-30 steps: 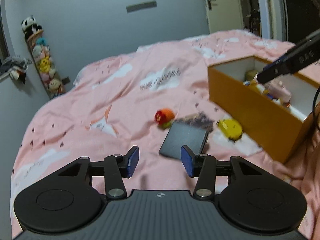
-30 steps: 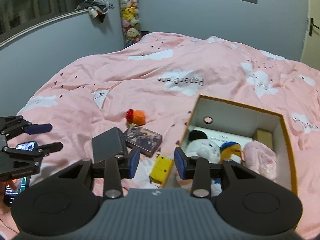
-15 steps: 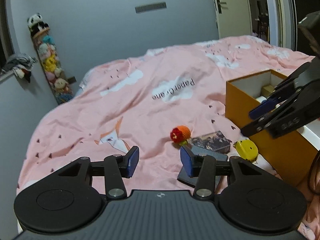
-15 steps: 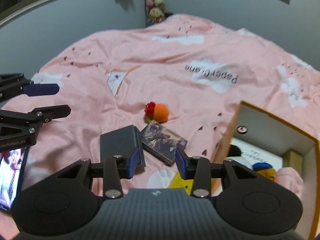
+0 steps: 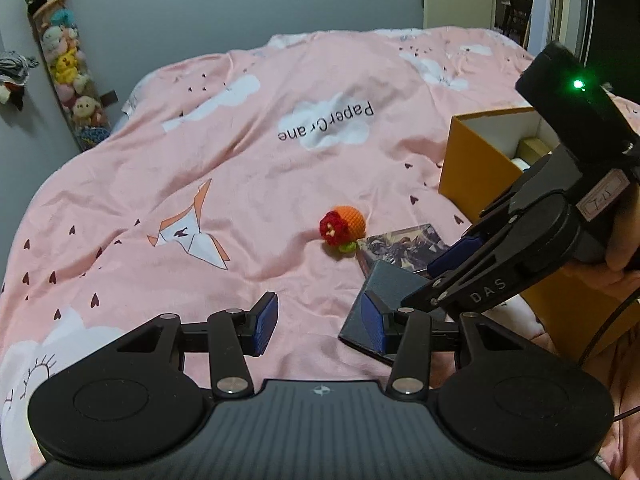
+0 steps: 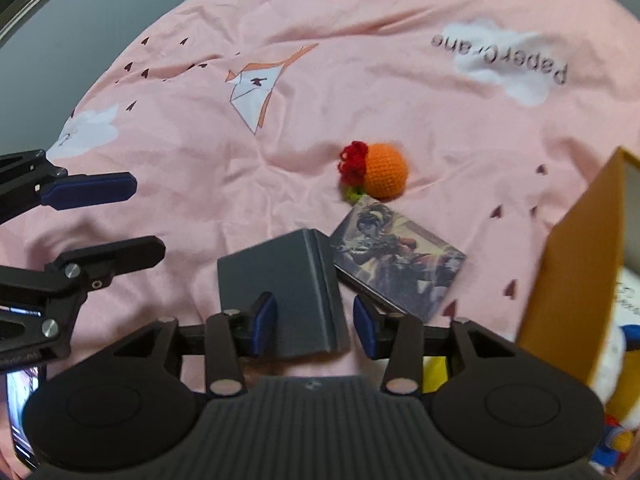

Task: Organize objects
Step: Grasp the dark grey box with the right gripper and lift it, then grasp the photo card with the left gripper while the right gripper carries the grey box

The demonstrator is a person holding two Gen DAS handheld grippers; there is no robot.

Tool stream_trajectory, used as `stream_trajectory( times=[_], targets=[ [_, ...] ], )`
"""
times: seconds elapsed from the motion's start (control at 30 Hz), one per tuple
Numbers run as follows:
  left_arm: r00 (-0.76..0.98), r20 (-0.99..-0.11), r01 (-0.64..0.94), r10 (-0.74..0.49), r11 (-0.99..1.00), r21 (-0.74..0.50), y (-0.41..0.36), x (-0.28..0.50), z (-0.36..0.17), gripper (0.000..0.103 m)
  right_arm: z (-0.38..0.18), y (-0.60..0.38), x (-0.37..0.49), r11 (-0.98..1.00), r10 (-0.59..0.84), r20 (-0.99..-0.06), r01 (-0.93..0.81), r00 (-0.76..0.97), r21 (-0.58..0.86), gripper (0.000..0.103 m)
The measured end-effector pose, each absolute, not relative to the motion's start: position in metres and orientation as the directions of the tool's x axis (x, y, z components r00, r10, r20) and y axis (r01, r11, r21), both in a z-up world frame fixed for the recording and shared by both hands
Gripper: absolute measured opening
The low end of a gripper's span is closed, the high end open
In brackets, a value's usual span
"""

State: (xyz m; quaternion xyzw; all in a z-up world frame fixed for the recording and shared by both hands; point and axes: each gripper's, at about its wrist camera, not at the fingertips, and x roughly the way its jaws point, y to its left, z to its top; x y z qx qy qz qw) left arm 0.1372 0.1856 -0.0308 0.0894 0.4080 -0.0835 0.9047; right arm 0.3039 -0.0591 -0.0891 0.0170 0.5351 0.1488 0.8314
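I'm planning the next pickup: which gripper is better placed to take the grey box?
Right. The right gripper hangs open directly over the grey box, its jaws straddling it. The left gripper is open over bare bedspread beside it.

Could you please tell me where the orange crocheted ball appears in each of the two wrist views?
Left wrist view: the orange crocheted ball lies just right of centre on the pink bedspread.
Right wrist view: the ball sits slightly above centre.
Shared landmark: the illustrated card box right next to it in both views.
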Motion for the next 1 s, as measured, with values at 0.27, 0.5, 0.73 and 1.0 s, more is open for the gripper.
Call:
stream_trajectory(
  times=[0.27,0.5,0.73,1.0],
  targets=[
    [0.614,-0.786,0.205,-0.072,0.976,0.071,0.200,0.160,-0.030,0.054,-0.109,-0.057,0.321,0.937,0.334,-0.891,-0.208,0.308,0.280,0.061],
    [0.602,-0.795,0.212,-0.074,0.975,0.070,0.198,0.164,-0.027,0.054,-0.089,-0.061,0.313,0.928,0.354,-0.872,-0.241,0.338,0.284,0.039],
    [0.566,-0.817,0.232,-0.112,0.972,0.028,0.190,0.173,-0.024,0.054,-0.049,-0.066,0.295,0.944,0.297,-0.842,-0.274,0.450,0.186,0.036],
    [0.500,-0.843,0.228,-0.198,0.969,-0.093,0.177,0.202,-0.031,0.055,0.000,-0.098,0.282,0.979,0.116,-0.776,-0.201,0.621,-0.015,0.036]
  ],
)
